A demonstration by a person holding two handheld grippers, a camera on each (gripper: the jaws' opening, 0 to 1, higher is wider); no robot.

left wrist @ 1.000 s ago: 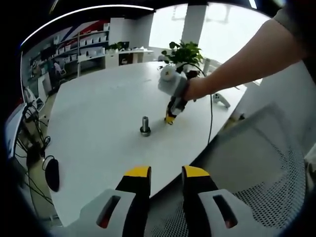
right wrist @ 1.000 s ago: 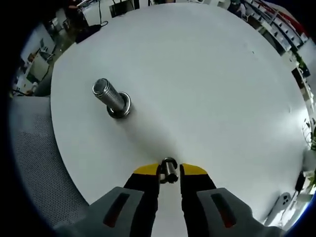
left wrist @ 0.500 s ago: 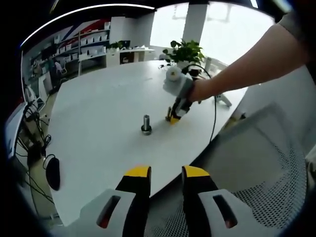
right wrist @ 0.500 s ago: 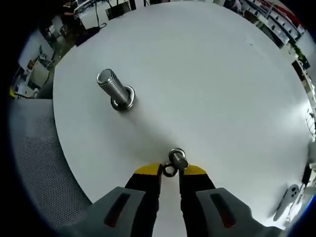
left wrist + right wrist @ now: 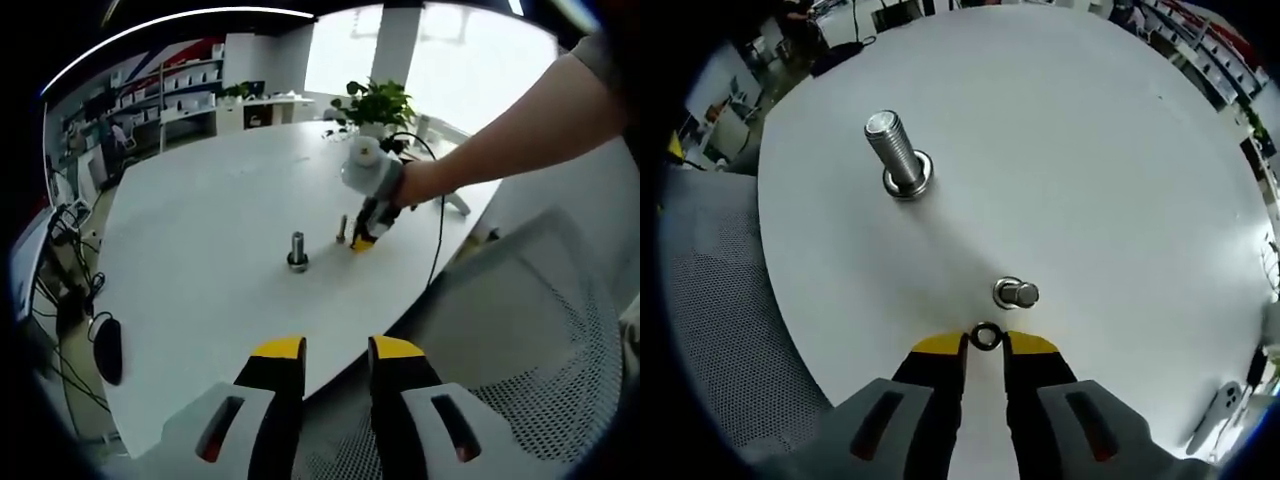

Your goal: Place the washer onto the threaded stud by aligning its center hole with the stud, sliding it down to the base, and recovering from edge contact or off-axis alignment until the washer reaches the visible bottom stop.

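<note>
A tall threaded stud stands upright on the white table, with a ring-like base around its foot. My right gripper is shut on a small metal washer held between its yellow-tipped jaws, low over the table and well short of the stud. A shorter bolt stands just ahead of the washer. In the left gripper view the stud and short bolt stand mid-table, and the right gripper is beside the bolt. My left gripper stands open off the table's near edge.
A mesh chair sits at the table's right side and also shows in the right gripper view as the chair. A potted plant and a white controller are at the far edge. The person's arm reaches across.
The right gripper has drawn back from the short bolt, which was between its jaws a second ago and now stands free. The washer stays in the jaws. The left gripper has not moved.
</note>
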